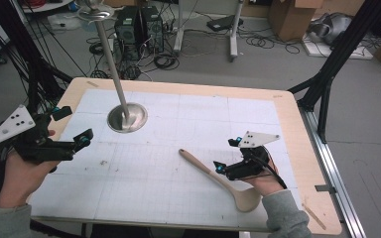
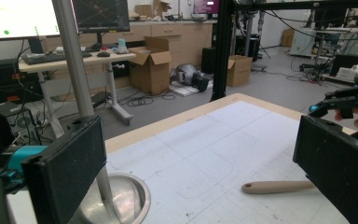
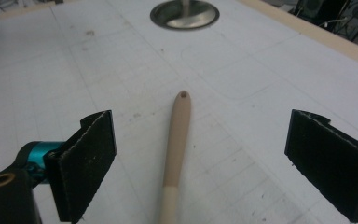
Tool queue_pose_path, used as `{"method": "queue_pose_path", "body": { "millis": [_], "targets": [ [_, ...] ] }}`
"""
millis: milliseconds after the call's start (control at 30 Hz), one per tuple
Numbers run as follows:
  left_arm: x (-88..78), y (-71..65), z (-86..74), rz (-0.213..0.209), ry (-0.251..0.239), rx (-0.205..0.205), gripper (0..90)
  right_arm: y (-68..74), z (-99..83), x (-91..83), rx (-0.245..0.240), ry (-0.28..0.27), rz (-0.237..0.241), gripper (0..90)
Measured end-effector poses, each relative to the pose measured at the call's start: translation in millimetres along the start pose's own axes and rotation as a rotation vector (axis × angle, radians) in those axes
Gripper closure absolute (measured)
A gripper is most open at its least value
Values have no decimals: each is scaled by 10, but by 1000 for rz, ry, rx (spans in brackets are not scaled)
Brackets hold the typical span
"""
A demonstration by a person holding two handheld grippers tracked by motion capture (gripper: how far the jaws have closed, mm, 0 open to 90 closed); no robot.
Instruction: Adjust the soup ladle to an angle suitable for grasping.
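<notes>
Early stage, nothing picked up yet. My right claw (image 1: 226, 155) is spread wide, straddling the handle of the wooden spoon (image 3: 177, 135), which lies flat on the counter (image 1: 188, 119), untouched. My left claw (image 1: 72, 126) hangs released off to the side, near the metal stand base (image 1: 127, 118). Left to do: clench on the handle, lift, move it.

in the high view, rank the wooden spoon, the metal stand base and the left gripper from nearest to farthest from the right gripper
1. wooden spoon, directly under the right gripper.
2. metal stand base, up-left on the mat.
3. left gripper, at the table's far left edge.
</notes>
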State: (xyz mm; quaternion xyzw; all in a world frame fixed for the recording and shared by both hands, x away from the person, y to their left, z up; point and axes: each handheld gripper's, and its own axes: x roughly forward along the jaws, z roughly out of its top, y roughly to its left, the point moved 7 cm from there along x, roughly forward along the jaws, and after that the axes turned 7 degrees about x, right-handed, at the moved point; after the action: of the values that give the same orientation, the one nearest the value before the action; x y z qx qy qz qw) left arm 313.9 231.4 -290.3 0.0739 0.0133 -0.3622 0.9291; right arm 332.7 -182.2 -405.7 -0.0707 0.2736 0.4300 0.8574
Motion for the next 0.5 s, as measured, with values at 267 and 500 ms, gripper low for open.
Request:
{"method": "queue_pose_path", "body": {
  "millis": [267,500],
  "targets": [
    [35,-18,-10,-8,5,1,29,-3,-163,75,-2,90,-21,77],
    [43,-21,-15,-11,8,2,29,-1,-261,142,-8,174,-48,82]
  ]
}}
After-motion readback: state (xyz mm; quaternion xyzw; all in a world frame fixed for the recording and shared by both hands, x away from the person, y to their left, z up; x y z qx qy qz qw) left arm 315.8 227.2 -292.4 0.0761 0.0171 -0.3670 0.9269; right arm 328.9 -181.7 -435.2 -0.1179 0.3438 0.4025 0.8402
